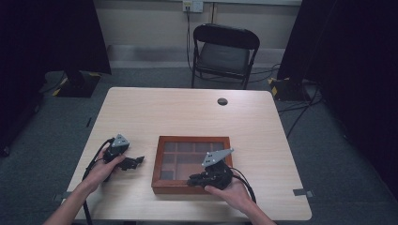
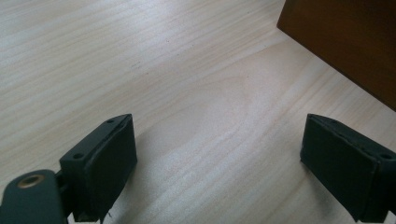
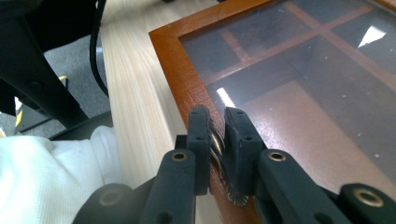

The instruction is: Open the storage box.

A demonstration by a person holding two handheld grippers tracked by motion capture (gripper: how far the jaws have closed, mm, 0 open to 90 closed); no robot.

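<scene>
Wooden box (image 1: 191, 140) w/ glass lid sits on table (image 1: 187, 108), front-centre, lid down. Right gripper (image 1: 193, 179) at box's near edge, jaws clamped on small metal latch (image 3: 216, 144) on lid frame (latch visible in right gripper view; high view too small to tell). Glass shows dividers inside. Left gripper (image 1: 139, 161) just left of box, jaws spread wide, nothing between them; left gripper view shows bare tabletop plus box corner (image 2: 345, 42). Folding chair (image 1: 224, 54) behind table.
</scene>
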